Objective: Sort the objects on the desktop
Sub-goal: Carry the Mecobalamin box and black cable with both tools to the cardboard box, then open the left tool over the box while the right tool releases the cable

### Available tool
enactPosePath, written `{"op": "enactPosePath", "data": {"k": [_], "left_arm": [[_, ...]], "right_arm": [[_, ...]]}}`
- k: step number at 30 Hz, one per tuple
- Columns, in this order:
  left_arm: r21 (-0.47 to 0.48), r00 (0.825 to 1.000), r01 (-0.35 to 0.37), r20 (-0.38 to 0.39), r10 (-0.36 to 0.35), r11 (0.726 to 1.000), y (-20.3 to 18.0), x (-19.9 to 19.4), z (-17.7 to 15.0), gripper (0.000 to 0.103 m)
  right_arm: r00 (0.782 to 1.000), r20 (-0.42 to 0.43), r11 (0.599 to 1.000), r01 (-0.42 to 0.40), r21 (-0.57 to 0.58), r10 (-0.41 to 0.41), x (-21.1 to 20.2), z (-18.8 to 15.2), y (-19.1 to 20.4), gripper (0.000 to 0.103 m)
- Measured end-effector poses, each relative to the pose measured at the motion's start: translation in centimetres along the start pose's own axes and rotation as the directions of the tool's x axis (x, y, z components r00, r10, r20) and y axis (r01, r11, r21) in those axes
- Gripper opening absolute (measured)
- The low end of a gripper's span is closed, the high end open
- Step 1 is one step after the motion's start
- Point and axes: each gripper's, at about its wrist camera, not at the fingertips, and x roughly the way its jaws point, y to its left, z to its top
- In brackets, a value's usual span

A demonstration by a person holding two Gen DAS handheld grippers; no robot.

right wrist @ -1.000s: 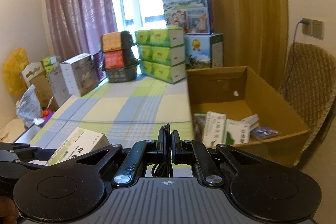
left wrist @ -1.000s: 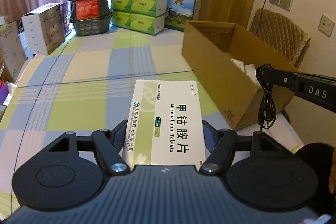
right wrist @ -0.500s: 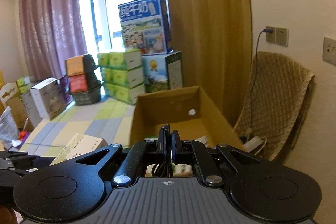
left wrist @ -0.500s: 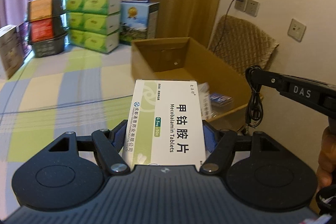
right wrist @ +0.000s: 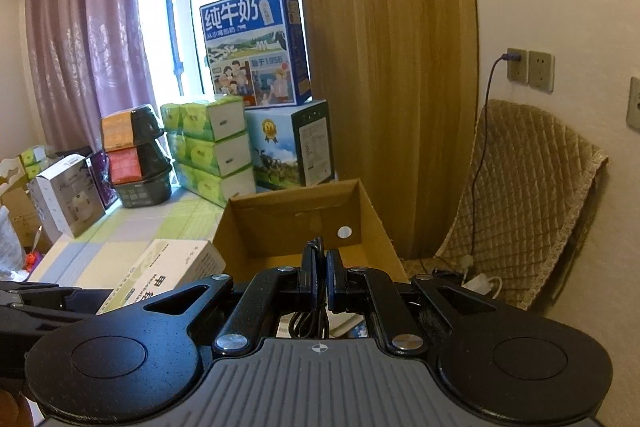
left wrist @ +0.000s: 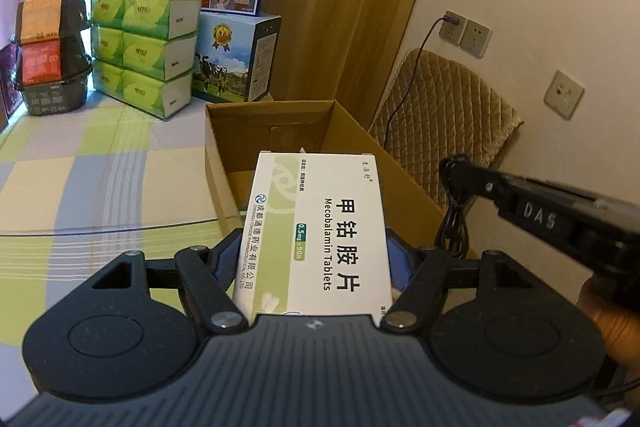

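Closer now, the cardboard box (left wrist: 352, 147) fills twelve o'clock; my left gripper (left wrist: 316, 259) pinches the tablet box (left wrist: 320, 227) between its jaws, my right gripper (right wrist: 320, 279) clamps a black cable (right wrist: 316, 323)

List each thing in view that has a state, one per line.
Left gripper: shut on the tablet box.
Tablet box: closed, held over the cardboard box.
Right gripper: shut on the black cable.
Black cable: bundled, dangling.
Cardboard box: open-topped.
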Motion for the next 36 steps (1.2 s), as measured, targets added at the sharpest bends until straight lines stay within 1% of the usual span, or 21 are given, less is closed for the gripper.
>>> {"op": "enactPosePath", "data": {"k": [10, 21, 24, 25, 26, 29, 36], "left_arm": [[-0.058, 1.0, 0.011, -0.023, -0.013, 0.998, 0.8, 3.6, 2.2, 0.067], [-0.085, 0.999, 0.023, -0.04, -0.027, 0.996, 1.9, 7.1, 4.5, 0.067], [-0.091, 0.999, 0.015, -0.048, -0.02, 0.996, 2.1, 8.1, 5.2, 0.07], [-0.096, 0.999, 0.013, -0.044, -0.018, 0.995, 2.3, 8.1, 5.3, 0.075], [-0.096, 0.999, 0.014, -0.038, -0.018, 0.995, 2.4, 8.1, 5.4, 0.077], [-0.093, 1.0, 0.007, -0.03, -0.009, 0.996, 2.7, 7.6, 5.5, 0.077], [-0.131, 1.0, -0.005, -0.017, 0.002, 0.991, 4.1, 6.3, 4.9, 0.077]], "right_arm": [[0.999, -0.035, 1.0, -0.009, -0.003, 0.008, 3.8, 0.8, -1.0, 0.002], [0.999, -0.035, 1.0, 0.002, -0.014, -0.002, 6.7, 2.1, -1.8, 0.002], [0.999, -0.038, 1.0, 0.005, -0.012, -0.006, 7.1, 2.3, -2.0, 0.002], [0.999, -0.038, 1.0, 0.006, -0.009, -0.006, 7.1, 2.3, -2.1, 0.002], [0.999, -0.038, 1.0, 0.005, -0.007, -0.005, 7.2, 2.4, -2.1, 0.002], [0.999, -0.04, 1.0, 0.004, -0.009, -0.005, 7.2, 2.4, -2.2, 0.002], [0.999, -0.043, 1.0, -0.015, -0.001, 0.015, 7.4, 2.4, -1.7, 0.002]]}}
